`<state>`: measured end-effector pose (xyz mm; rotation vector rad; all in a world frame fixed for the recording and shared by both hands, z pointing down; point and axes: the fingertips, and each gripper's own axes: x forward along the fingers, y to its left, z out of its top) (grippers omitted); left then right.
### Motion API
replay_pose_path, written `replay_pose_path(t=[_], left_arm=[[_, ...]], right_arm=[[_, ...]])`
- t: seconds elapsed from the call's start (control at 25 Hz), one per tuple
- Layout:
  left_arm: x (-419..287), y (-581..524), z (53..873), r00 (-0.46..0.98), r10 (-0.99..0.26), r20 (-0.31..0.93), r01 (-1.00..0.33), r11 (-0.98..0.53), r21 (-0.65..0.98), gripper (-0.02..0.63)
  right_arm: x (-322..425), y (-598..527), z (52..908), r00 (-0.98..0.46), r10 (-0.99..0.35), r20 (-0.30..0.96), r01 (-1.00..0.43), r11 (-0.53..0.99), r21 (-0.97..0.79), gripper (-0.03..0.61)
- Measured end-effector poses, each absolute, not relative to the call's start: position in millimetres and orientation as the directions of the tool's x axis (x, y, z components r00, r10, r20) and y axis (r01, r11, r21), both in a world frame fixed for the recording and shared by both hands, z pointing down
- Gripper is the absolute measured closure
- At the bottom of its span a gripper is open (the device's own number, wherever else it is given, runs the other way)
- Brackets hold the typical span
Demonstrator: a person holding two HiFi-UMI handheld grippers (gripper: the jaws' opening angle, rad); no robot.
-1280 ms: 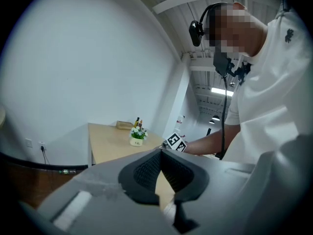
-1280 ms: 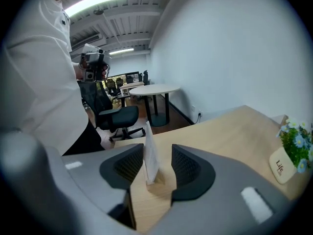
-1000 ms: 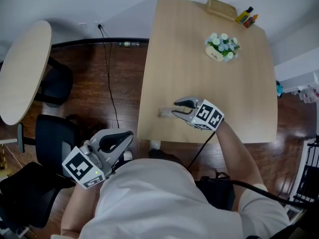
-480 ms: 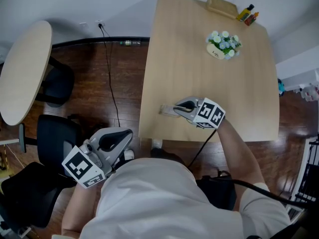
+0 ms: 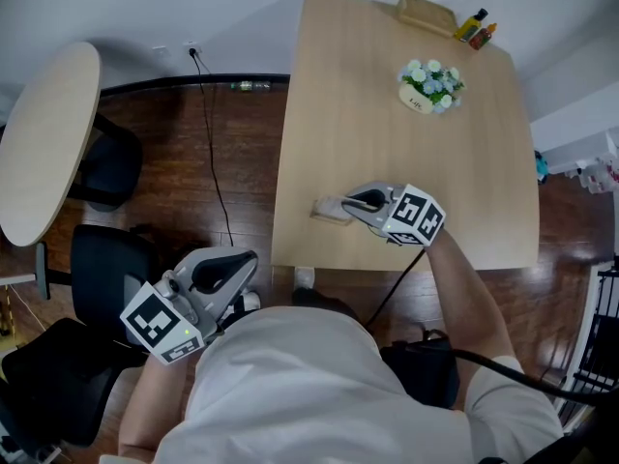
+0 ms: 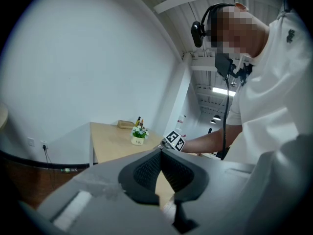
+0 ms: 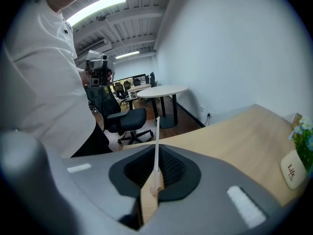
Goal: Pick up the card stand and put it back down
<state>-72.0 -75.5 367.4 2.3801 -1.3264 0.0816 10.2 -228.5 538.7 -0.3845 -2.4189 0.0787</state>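
The card stand point(image 5: 329, 209), a thin clear sheet on a small wooden base, sits near the front left corner of the light wooden table point(image 5: 464, 182). My right gripper point(image 5: 360, 202) is shut on it from the right. In the right gripper view the sheet point(image 7: 156, 141) stands edge-on, upright between the black pads, above its wooden base point(image 7: 148, 202). Whether the base still touches the table I cannot tell. My left gripper point(image 5: 224, 272) hangs off the table's left, close to the person's body, over the floor. Its jaws point(image 6: 161, 168) are shut with nothing in them.
A small pot of flowers point(image 5: 430, 87), a wooden tray point(image 5: 427, 13) and two small bottles point(image 5: 476, 30) stand at the table's far end. A round table point(image 5: 44, 138), black office chairs point(image 5: 106, 269) and a cable on the floor point(image 5: 213, 153) lie to the left.
The right gripper's jaws, open around the card stand a second ago, have shut on it. Gripper and stand have shifted slightly right. The left gripper has not moved.
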Motion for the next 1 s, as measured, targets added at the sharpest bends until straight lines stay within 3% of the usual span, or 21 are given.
replay_pose_path(t=[0.6,1.0], left_arm=[[-82.2,-34.5,354.5,0.591,-0.783,0.194,-0.796,-0.528,0.295,0.611],[-95.9,19.7,351.2,0.642,-0.749,0.165,-0.759,-0.590,0.276,0.611]], right_arm=[[20.7,-222.6,454.1,-0.812,0.100,0.576,0.119,0.993,-0.004,0.558],[44.0,-153.7,413.4,-0.827,-0.039,0.560,-0.006,0.998,0.060,0.558]])
